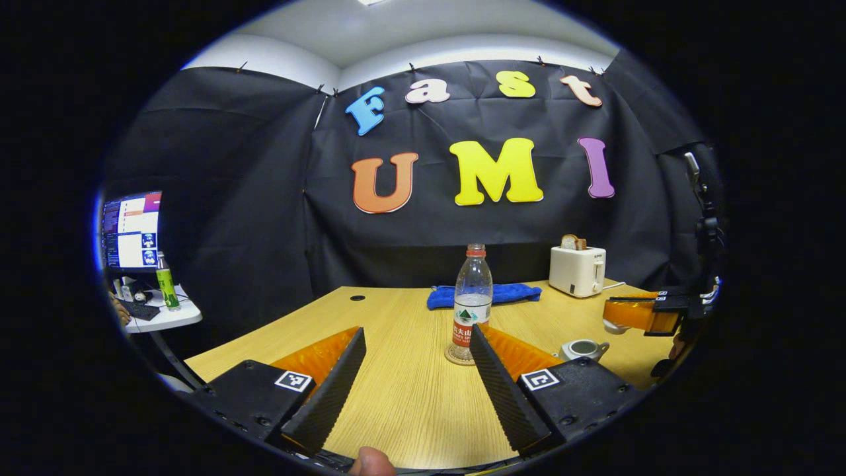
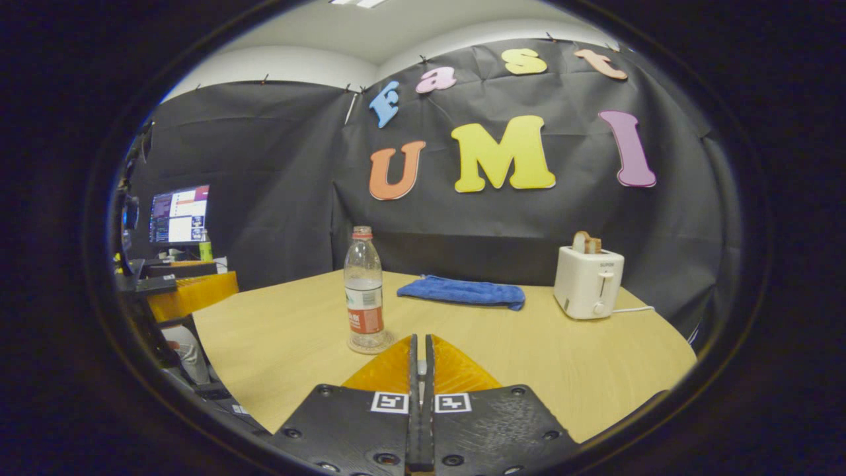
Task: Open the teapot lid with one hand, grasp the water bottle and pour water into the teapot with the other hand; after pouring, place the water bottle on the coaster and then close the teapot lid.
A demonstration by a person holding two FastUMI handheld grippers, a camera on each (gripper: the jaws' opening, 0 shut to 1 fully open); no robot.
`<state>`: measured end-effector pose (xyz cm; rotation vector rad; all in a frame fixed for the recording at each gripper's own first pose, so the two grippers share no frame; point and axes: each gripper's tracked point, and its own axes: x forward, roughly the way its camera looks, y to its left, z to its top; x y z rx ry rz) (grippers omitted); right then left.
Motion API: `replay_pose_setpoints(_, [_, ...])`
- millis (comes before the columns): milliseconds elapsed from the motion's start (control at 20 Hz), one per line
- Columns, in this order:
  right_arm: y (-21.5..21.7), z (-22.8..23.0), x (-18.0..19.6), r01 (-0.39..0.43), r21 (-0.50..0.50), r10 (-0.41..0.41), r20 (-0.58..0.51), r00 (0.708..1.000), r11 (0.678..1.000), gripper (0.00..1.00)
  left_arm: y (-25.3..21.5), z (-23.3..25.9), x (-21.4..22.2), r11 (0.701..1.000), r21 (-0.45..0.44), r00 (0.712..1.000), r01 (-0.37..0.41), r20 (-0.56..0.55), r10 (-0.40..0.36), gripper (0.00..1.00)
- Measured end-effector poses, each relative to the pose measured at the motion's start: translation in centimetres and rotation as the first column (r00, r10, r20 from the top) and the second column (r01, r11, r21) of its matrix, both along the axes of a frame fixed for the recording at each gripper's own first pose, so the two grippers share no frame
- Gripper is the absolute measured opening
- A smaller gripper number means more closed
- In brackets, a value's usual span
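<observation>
A: Wooden tabletop (image 1: 396, 390), black cloth behind it. Off to the left a side desk with a monitor (image 1: 131, 229) and a green bottle (image 1: 166, 282). What are the hands doing?

B: In the left gripper view, the left gripper (image 1: 418, 390) has its fingers spread wide with nothing between them, low over the table. Just beyond them the water bottle (image 1: 472, 304) stands upright on the coaster (image 1: 459, 357), cap on.

A: And the teapot?

B: Small, pale teapot (image 1: 582, 348) to the right of the bottle, lid apparently off: the top looks open. The right gripper (image 1: 638, 312) hangs above and right of it there; whether it holds the lid, I can't tell. In its own view that gripper (image 2: 420, 380) has its fingers drawn almost together, with something small and pale seemingly in the slit.

A: Behind all that?

B: Blue cloth (image 2: 461, 291), then a white toaster (image 2: 587, 282) with bread in it, well clear.

A: How would the bottle handle?

B: Thin clear plastic, about half full I'd judge, so moderately light, but the wall will buckle under a hard squeeze. I'd take it around the labelled middle, where it's stiffest, and keep it upright.
</observation>
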<state>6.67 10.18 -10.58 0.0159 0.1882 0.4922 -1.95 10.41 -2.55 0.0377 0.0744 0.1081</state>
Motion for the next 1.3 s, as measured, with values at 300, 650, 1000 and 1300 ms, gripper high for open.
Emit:
replay_pose_setpoints(300, [1.4,-1.8,1.6,-0.016,-0.007,0.016,-0.025,1.000,1.000,0.00,0.2,1.4,-1.4,0.999,0.038,1.000,-0.005,0.030,0.004,0.98])
replay_pose_setpoints(650, [1.9,-3.2,2.1,-0.028,-0.017,0.027,-0.035,0.999,0.999,0.00,0.2,2.3,-2.2,0.999,0.043,0.999,-0.010,0.047,0.008,0.98])
replay_pose_setpoints(1000, [2.1,-4.1,1.9,-0.037,-0.023,0.036,-0.034,0.999,0.999,0.00,0.7,2.3,-2.2,0.999,0.032,0.999,-0.025,0.044,0.024,0.98])
replay_pose_setpoints(1300, [2.1,-4.4,1.8,-0.022,-0.025,0.021,-0.032,0.999,0.999,0.04,1.0,2.0,-2.1,0.999,0.020,0.999,-0.035,0.033,0.034,0.98])
